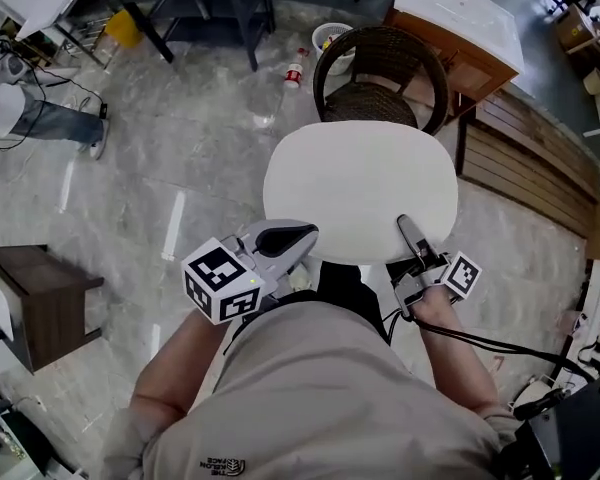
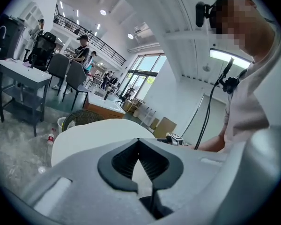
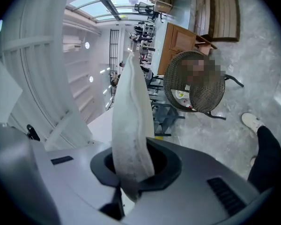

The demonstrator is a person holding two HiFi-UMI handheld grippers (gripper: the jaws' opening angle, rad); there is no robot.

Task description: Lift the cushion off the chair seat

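Note:
The white oval cushion (image 1: 360, 188) hangs in the air between me and the dark wicker chair (image 1: 380, 78), clear of its seat. My left gripper (image 1: 298, 236) is at the cushion's near left edge, and in the left gripper view the cushion (image 2: 93, 135) spreads out beyond my left gripper (image 2: 139, 165), with white fabric pinched between the black pads. My right gripper (image 1: 405, 230) holds the near right edge. Seen from the right gripper, the cushion (image 3: 131, 116) stands edge-on out of the right gripper (image 3: 131, 172), with the chair (image 3: 196, 83) behind and below.
A plastic bottle (image 1: 295, 71) and a white bin (image 1: 332, 36) are on the marble floor left of the chair. A wooden cabinet (image 1: 460, 38) stands behind it and wooden slats (image 1: 540, 158) lie to the right. A dark side table (image 1: 30, 298) is at my left.

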